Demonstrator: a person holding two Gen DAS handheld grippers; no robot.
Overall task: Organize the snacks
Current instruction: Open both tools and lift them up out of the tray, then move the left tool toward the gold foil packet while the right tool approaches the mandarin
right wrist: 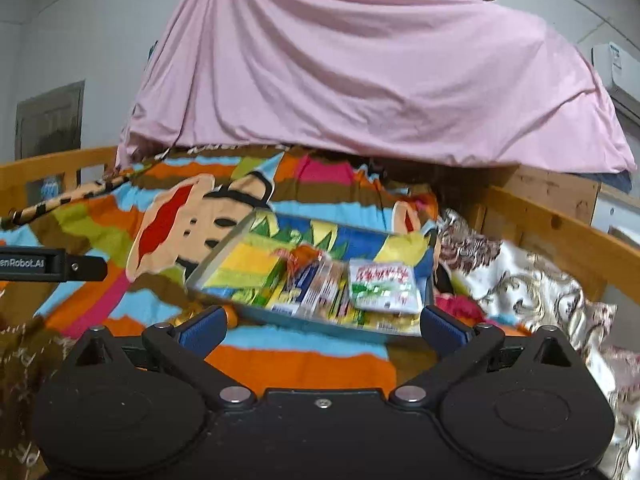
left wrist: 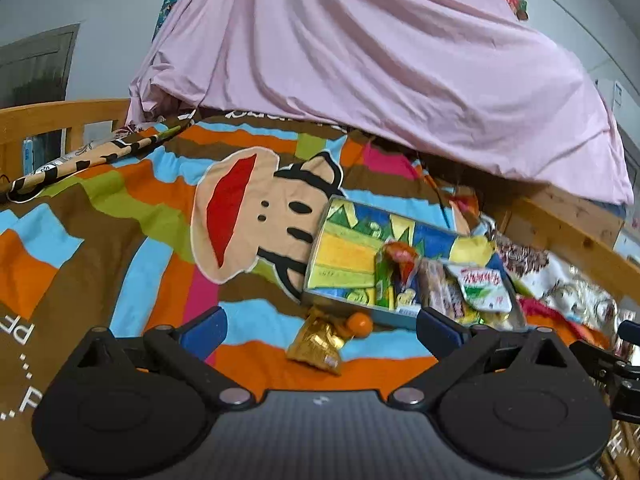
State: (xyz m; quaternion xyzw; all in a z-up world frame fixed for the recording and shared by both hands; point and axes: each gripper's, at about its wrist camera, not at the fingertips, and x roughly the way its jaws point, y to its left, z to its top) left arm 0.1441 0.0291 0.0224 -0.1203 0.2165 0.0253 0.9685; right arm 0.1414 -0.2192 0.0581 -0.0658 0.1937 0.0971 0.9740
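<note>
A shallow colourful tin box [left wrist: 320, 300] lies on the striped monkey blanket [left wrist: 120, 248] and holds several snack packets, among them a white and green packet [left wrist: 482, 288]. A gold foil packet [left wrist: 316, 342] and a small orange ball [left wrist: 359, 324] lie on the blanket just in front of the box. My left gripper [left wrist: 320, 330] is open and empty, with the gold packet between its fingers. My right gripper [right wrist: 322, 326] is open and empty, just before the box's near wall [right wrist: 320, 326]. The white and green packet also shows in the right wrist view [right wrist: 382, 286].
A pink sheet [left wrist: 380, 60] hangs over the far end of the bed. Wooden bed rails run along the left [left wrist: 60, 116] and the right [right wrist: 560, 236]. A floral cloth [right wrist: 520, 288] lies bunched at the right. A patterned stick [left wrist: 80, 160] lies at the far left.
</note>
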